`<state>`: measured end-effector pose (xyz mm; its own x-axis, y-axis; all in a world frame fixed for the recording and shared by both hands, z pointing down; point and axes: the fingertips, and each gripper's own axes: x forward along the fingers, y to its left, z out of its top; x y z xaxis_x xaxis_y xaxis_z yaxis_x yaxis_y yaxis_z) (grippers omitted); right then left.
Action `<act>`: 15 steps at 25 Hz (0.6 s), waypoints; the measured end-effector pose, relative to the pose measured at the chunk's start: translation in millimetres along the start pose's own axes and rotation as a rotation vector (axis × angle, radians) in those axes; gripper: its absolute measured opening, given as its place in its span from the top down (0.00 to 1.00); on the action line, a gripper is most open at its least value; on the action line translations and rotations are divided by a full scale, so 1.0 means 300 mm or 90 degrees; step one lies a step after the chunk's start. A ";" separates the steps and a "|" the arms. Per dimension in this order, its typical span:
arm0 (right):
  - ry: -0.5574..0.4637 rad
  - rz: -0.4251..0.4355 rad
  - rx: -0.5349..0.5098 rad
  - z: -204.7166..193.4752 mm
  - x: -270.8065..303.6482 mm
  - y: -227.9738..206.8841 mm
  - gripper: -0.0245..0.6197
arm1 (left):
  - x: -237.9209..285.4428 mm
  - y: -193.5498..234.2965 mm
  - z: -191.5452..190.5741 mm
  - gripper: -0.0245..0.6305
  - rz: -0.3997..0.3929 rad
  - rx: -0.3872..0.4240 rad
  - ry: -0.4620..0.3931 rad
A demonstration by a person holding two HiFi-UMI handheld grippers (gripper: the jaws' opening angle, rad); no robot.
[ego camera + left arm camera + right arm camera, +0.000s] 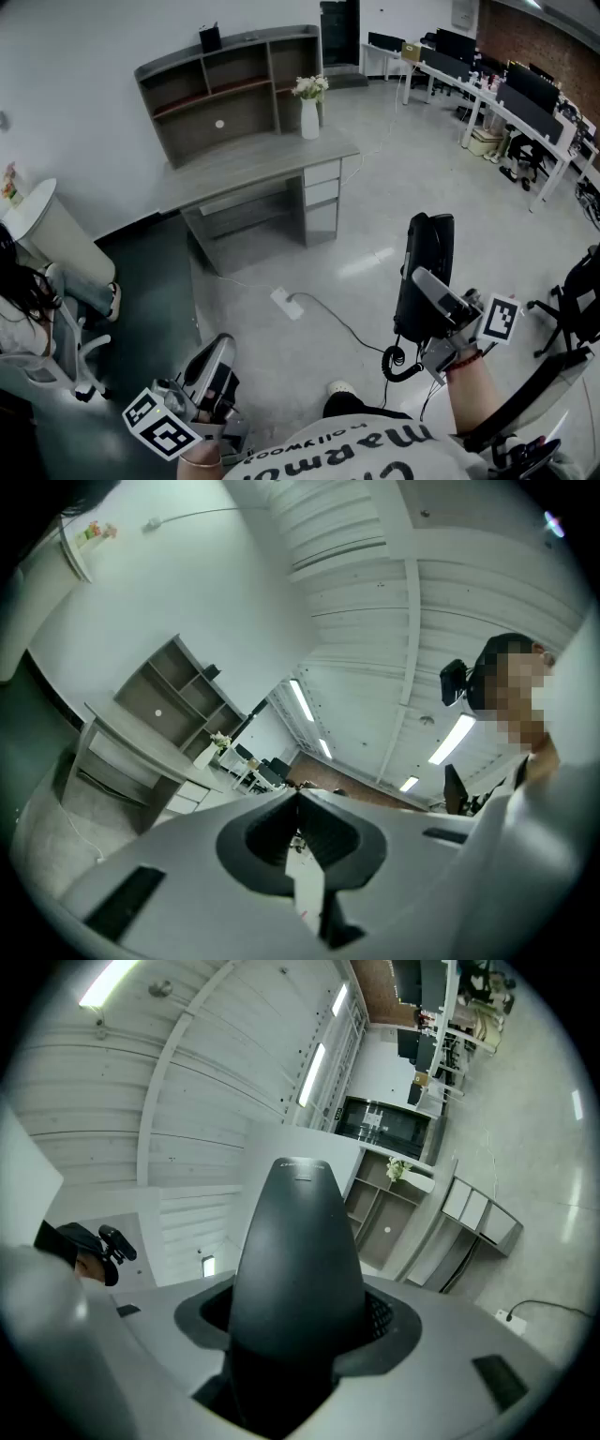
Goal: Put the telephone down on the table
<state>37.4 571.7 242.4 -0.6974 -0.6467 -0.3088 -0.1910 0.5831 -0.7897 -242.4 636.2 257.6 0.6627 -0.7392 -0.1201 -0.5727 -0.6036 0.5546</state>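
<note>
Your right gripper (pixel 439 302) had its jaws clenched on the black telephone (pixel 427 258), which filled the gap between them in the right gripper view and stood roughly upright in the head view, its narrow end uppermost. Its coiled cord (pixel 397 362) hung in a loop just below your grip. You held the telephone in the air over the pale floor (pixel 375 187), well apart from the grey counter (pixel 253 161) that stood against the far wall under a shelf unit (pixel 230 89). A white vase of flowers (pixel 310 111) stood on the right end of that counter. Your left gripper (pixel 298 799) sat low at your left side, its jaws pressed together with nothing between them. A white power strip (pixel 286 303) and its cable (pixel 339 323) lay on the floor between you and the counter.
</note>
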 end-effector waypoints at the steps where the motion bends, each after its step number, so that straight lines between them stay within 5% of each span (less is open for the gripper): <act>1: 0.000 0.001 0.002 0.000 0.003 -0.004 0.52 | 0.002 0.004 0.004 0.95 0.000 -0.002 -0.002; 15: 0.013 0.020 0.048 0.109 0.073 -0.129 0.52 | 0.136 0.062 0.010 0.95 0.021 0.002 -0.016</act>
<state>52.0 518.8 248.9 -0.7164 -0.6182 -0.3235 -0.1175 0.5639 -0.8174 -227.5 594.1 260.5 0.6314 -0.7657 -0.1224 -0.5958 -0.5801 0.5554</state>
